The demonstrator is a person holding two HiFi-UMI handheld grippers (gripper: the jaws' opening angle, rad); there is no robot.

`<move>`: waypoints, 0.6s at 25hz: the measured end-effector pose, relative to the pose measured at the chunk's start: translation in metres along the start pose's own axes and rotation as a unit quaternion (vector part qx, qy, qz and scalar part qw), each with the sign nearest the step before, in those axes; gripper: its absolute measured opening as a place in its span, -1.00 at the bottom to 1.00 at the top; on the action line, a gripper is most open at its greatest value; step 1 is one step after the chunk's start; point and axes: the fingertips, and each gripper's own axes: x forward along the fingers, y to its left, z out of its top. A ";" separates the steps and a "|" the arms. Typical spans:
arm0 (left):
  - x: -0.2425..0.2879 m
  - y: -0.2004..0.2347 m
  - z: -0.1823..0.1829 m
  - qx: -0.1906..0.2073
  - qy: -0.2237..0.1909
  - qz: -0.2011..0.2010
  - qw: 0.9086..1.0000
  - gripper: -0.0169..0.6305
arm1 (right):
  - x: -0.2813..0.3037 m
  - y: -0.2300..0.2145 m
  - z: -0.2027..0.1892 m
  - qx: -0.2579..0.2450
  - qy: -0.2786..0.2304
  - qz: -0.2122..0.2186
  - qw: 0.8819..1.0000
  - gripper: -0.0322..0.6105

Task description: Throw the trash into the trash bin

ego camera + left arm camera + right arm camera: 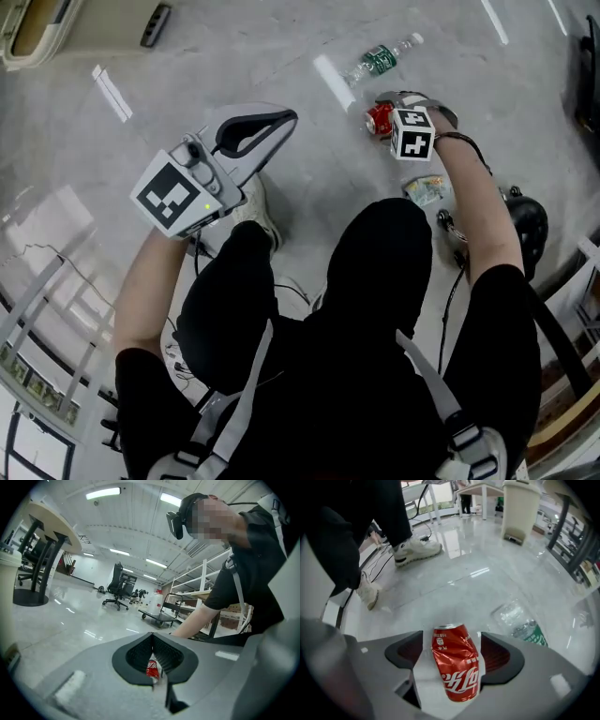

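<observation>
A dented red soda can (457,665) lies on the pale glossy floor between the jaws of my right gripper (451,637), which points steeply down. The jaws stand wide open, and floor shows between the can and the left pad. From the head view the can (379,119) peeks out beside that gripper's marker cube (412,133). My left gripper (286,118) hovers to the left with its tips together and nothing held; through its slit the can (152,667) shows. The beige trash bin (520,508) stands far across the floor.
A clear plastic bottle with a green label (380,58) lies just beyond the can, and a crumpled wrapper (427,190) lies nearer the person. A black rounded object (525,220) and cables sit at the right. The person's white shoe (417,550) is close by.
</observation>
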 end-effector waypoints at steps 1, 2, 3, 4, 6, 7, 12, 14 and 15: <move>-0.006 0.001 -0.005 -0.006 0.006 0.001 1.000 -0.94 | 0.006 -0.001 -0.001 -0.012 0.011 0.008 1.000 0.30; -0.011 0.002 -0.010 -0.011 0.013 0.003 1.000 -0.94 | 0.012 -0.002 -0.001 -0.019 0.018 0.013 1.000 0.30; -0.015 0.005 -0.013 -0.016 0.014 0.004 1.000 -0.94 | 0.018 -0.003 -0.002 -0.024 0.025 0.017 0.999 0.30; -0.019 0.007 -0.015 -0.020 0.015 0.008 1.000 -0.94 | 0.025 -0.003 -0.003 -0.030 0.032 0.021 0.999 0.30; -0.027 0.012 -0.023 -0.022 0.025 0.019 0.999 -0.94 | 0.039 -0.001 -0.005 -0.045 0.049 0.025 0.997 0.30; -0.029 0.012 -0.026 -0.020 0.031 0.020 0.999 -0.94 | 0.044 0.001 -0.007 -0.051 0.058 0.025 0.997 0.29; -0.026 0.004 -0.032 -0.004 0.061 -0.005 0.998 -0.94 | 0.054 0.010 -0.013 -0.046 0.078 0.024 0.996 0.26; -0.024 0.005 -0.024 -0.003 0.064 -0.009 0.998 -0.94 | 0.046 0.012 -0.012 -0.047 0.084 0.023 0.995 0.25; -0.024 0.005 -0.017 -0.005 0.063 -0.010 0.998 -0.94 | 0.040 0.013 -0.010 -0.044 0.084 0.021 0.995 0.25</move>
